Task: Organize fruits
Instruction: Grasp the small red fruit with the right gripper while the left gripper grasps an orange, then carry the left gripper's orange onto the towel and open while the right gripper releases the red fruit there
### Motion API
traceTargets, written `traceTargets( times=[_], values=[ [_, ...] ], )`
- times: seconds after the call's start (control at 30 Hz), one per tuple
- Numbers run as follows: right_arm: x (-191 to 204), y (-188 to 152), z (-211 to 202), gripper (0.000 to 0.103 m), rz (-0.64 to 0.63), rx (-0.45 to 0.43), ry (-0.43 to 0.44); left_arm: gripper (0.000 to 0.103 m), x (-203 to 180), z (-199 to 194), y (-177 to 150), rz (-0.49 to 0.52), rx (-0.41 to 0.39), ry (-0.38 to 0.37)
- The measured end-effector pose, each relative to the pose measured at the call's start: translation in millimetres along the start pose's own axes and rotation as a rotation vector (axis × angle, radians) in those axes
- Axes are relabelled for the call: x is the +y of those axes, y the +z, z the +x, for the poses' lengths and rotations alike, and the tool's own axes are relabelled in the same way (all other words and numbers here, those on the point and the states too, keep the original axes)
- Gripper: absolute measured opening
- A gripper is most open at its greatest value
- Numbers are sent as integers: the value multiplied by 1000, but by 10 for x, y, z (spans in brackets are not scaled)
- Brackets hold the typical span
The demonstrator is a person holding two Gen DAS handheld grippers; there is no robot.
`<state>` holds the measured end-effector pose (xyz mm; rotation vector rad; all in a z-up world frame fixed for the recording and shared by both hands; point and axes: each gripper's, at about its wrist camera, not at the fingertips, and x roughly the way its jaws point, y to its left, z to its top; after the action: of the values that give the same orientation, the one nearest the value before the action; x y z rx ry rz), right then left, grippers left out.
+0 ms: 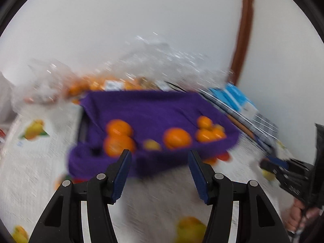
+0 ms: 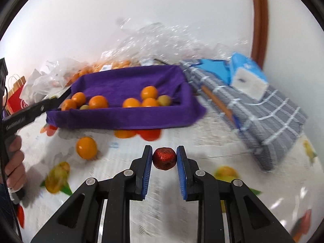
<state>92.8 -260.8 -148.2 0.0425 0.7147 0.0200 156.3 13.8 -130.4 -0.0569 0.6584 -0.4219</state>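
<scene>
Right gripper: jaws were closed on a small red glittery fruit, one blue pad against each side of it; the fruit sat at the fingertips, lifted clear of the tablecloth.

Left gripper: jaws stood apart with nothing between the blue pads; the view was blurred.

Purple-lined tray: lay ahead of both pairs of fingers, its near wall just beyond the right gripper's tips in the right wrist view, and directly past the left gripper's tips in the left wrist view.

Oranges in tray: several, in two loose groups, one toward the left end and one toward the right end, all beyond the fingertips.

Pale yellowish fruits in tray: one beside the right-hand group, another smaller one among the left-hand group.

Loose orange: on the tablecloth outside the tray, left of the right gripper's fingers and nearer than the tray wall.

Tablecloth: white with printed fruit, under everything.

Folded grey checked cloth: right of the tray, beyond and to the right of the right fingers.

Blue and white packet: rested on top of the checked cloth.

Clear plastic wrapping: crumpled behind the tray, against the wall.

Person's hand: at the left edge of the right wrist view, on the left gripper's handle.
</scene>
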Motion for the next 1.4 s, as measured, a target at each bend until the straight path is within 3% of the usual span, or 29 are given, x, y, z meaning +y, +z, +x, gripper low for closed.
traceTargets(
  times=[0.13, 0.3, 0.37, 0.5, 0.93, 1.4],
  values=[
    [-125, -100, -66, 24, 17, -5, -4, 56, -273, 117, -122, 43, 94, -53],
    [-127, -201, -113, 24, 36, 5, 25, 54, -494, 322, -230, 85, 192, 14],
    [-118, -230, -134, 24, 47, 6, 38, 33, -505, 356, -271, 83, 201, 3],
    [-99, -275, -200, 24, 55, -7, 43, 32, -433, 192, -289, 10, 145, -48],
    [115, -86, -145, 24, 21, -7, 57, 32, -163, -65, -127, -85, 125, 51],
    [484, 755, 278, 24, -59, -83, 42, 32, 282, 122, 374, -141, 76, 117]
  ],
)
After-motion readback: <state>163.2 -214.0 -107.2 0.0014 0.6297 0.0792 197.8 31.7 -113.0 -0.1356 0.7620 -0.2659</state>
